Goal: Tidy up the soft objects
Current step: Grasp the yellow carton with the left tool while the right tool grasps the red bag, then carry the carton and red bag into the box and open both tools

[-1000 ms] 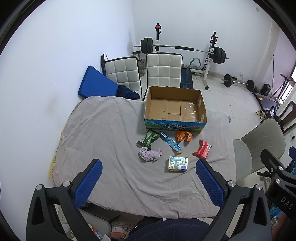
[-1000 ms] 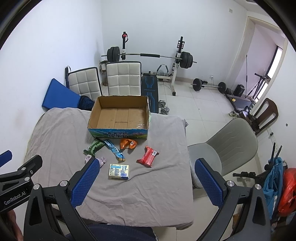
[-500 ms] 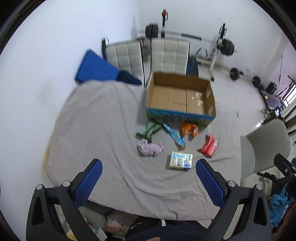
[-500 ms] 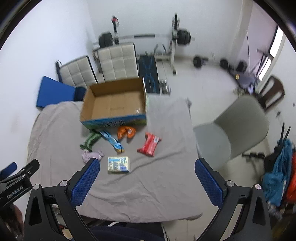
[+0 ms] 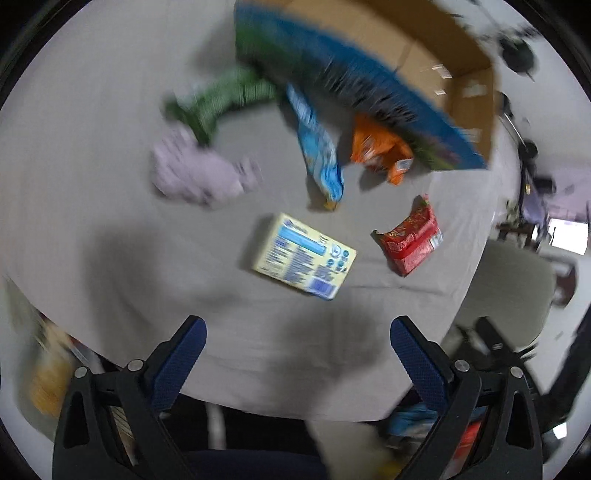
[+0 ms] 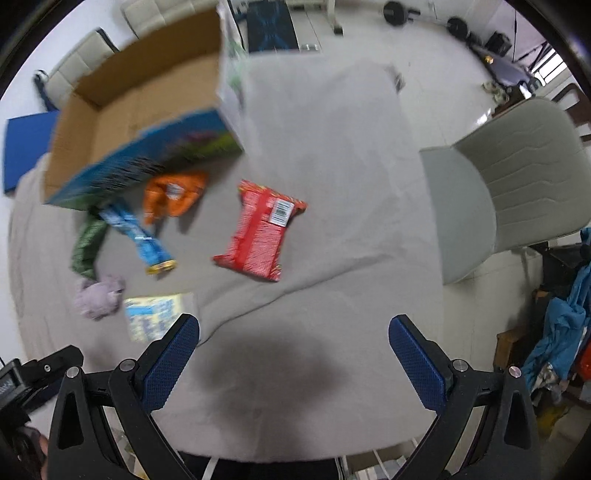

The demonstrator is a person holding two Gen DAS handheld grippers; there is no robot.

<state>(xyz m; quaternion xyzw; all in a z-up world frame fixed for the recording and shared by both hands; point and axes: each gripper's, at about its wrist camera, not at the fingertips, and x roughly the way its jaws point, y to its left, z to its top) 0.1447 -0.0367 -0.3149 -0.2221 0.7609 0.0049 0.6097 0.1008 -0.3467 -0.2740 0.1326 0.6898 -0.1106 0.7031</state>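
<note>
Soft packets lie on a grey-clothed table (image 5: 92, 229) in front of an open cardboard box (image 5: 424, 62) (image 6: 122, 110). A yellow tissue pack (image 5: 304, 254) (image 6: 153, 314), red packet (image 5: 410, 236) (image 6: 258, 229), orange packet (image 5: 376, 147) (image 6: 173, 192), blue packet (image 5: 317, 147) (image 6: 138, 236), green packet (image 5: 221, 99) (image 6: 86, 247) and lilac soft toy (image 5: 199, 173) (image 6: 98, 295) are there. My left gripper (image 5: 297, 354) is open above the near table edge, below the tissue pack. My right gripper (image 6: 293, 350) is open, below the red packet.
A grey chair (image 6: 509, 181) stands to the right of the table. White padded chairs (image 6: 92, 51), a blue mat (image 6: 22, 144) and weights (image 6: 458, 26) are behind the box. Blue cloth (image 6: 561, 321) lies on the floor at right.
Both grippers have moved down and forward toward the table, tilting to look down at it. The packets and box now appear much larger. Both grippers stay open.
</note>
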